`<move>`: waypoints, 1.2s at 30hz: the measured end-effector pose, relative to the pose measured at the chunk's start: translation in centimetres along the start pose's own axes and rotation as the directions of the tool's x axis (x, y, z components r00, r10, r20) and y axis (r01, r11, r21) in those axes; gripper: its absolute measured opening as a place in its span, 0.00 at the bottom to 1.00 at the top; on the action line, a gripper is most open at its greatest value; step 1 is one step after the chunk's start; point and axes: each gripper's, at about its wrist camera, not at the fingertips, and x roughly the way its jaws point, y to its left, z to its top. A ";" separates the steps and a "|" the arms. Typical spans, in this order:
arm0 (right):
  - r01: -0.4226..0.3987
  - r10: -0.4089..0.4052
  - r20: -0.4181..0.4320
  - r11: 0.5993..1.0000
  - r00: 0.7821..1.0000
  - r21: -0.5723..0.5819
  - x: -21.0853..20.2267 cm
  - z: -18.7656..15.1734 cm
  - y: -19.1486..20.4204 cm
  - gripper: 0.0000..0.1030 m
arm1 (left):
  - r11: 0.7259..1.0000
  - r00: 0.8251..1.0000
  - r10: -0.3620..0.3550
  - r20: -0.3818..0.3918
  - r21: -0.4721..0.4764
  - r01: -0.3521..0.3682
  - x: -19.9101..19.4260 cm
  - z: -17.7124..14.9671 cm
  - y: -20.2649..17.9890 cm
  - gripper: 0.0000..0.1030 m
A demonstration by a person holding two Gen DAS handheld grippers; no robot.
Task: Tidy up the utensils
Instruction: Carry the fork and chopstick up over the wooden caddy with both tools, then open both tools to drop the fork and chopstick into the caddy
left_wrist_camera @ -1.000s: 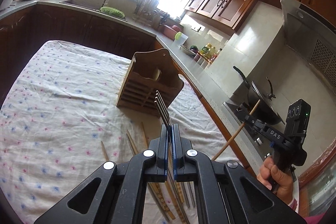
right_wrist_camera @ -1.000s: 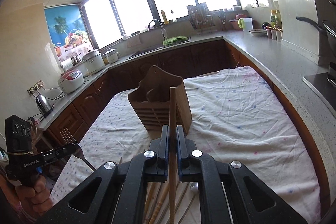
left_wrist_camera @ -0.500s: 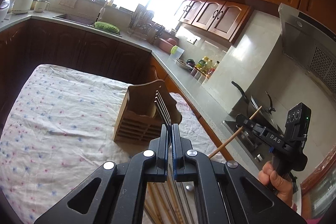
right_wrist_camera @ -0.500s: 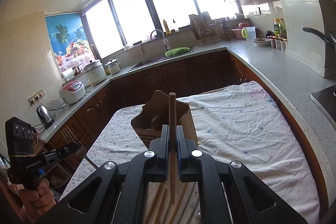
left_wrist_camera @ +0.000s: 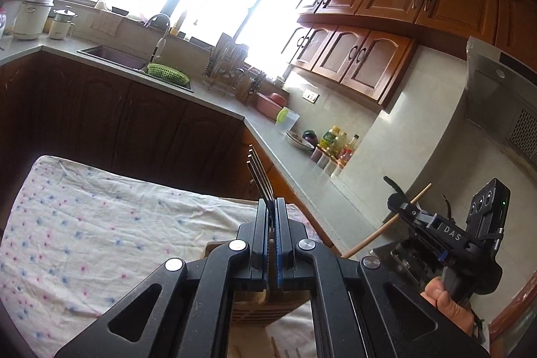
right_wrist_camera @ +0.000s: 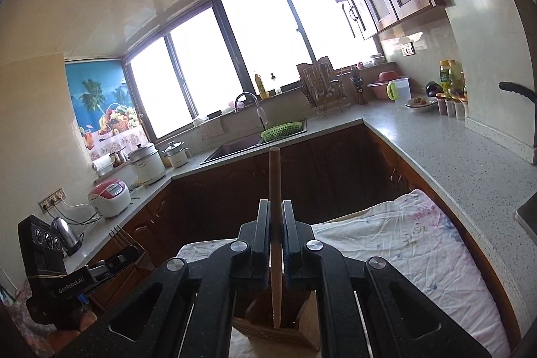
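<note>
My left gripper (left_wrist_camera: 271, 207) is shut on a metal fork (left_wrist_camera: 257, 174), tines pointing up and away. The wooden utensil holder (left_wrist_camera: 265, 311) sits just below it, mostly hidden by the gripper body. My right gripper (right_wrist_camera: 276, 210) is shut on a wooden chopstick (right_wrist_camera: 274, 176), held nearly upright with its lower tip over the holder's (right_wrist_camera: 278, 336) open top. The right gripper (left_wrist_camera: 407, 212) with its chopstick (left_wrist_camera: 386, 223) also shows at the right of the left wrist view. The left gripper (right_wrist_camera: 117, 254) and fork (right_wrist_camera: 119, 234) show at the lower left of the right wrist view.
The holder stands on a table under a floral cloth (left_wrist_camera: 100, 223). A few more utensils (left_wrist_camera: 288, 353) lie on the cloth near the bottom edge. A grey counter (right_wrist_camera: 453, 143) with bottles and a sink (right_wrist_camera: 235, 146) wraps around behind.
Both grippers have risen and tilted up with their utensils. The holder has dropped low in both views and now sits right under the grippers. The loose chopsticks on the cloth have left view.
</note>
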 end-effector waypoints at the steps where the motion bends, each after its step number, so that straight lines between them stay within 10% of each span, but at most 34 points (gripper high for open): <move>1: 0.007 -0.007 -0.011 1.000 1.000 0.005 1.0 -0.1 -0.3 0.05 | 1.000 1.000 0.001 -0.006 -0.009 -0.001 1.1 -0.2 0.5 0.00; 14: 0.043 -0.038 -0.090 0.998 0.995 0.050 8.4 -6.4 -2.9 0.06 | 0.996 0.991 0.073 -0.114 -0.047 -0.079 10.9 -3.1 3.8 0.01; 29: 0.065 -0.057 -0.119 0.995 0.991 0.071 8.9 -6.6 -3.6 0.08 | 0.994 0.986 0.089 -0.144 -0.045 -0.097 12.2 -2.4 2.4 0.02; 32: 0.066 -0.054 -0.135 0.994 0.989 0.086 9.1 -6.5 -3.8 0.15 | 0.993 0.985 0.097 -0.140 -0.048 -0.105 11.3 -2.5 2.8 0.09; 36: 0.051 -0.037 -0.114 0.991 0.993 0.122 8.2 -6.5 -4.2 0.76 | 0.993 0.988 0.108 -0.107 -0.042 -0.113 9.4 -2.9 2.8 0.37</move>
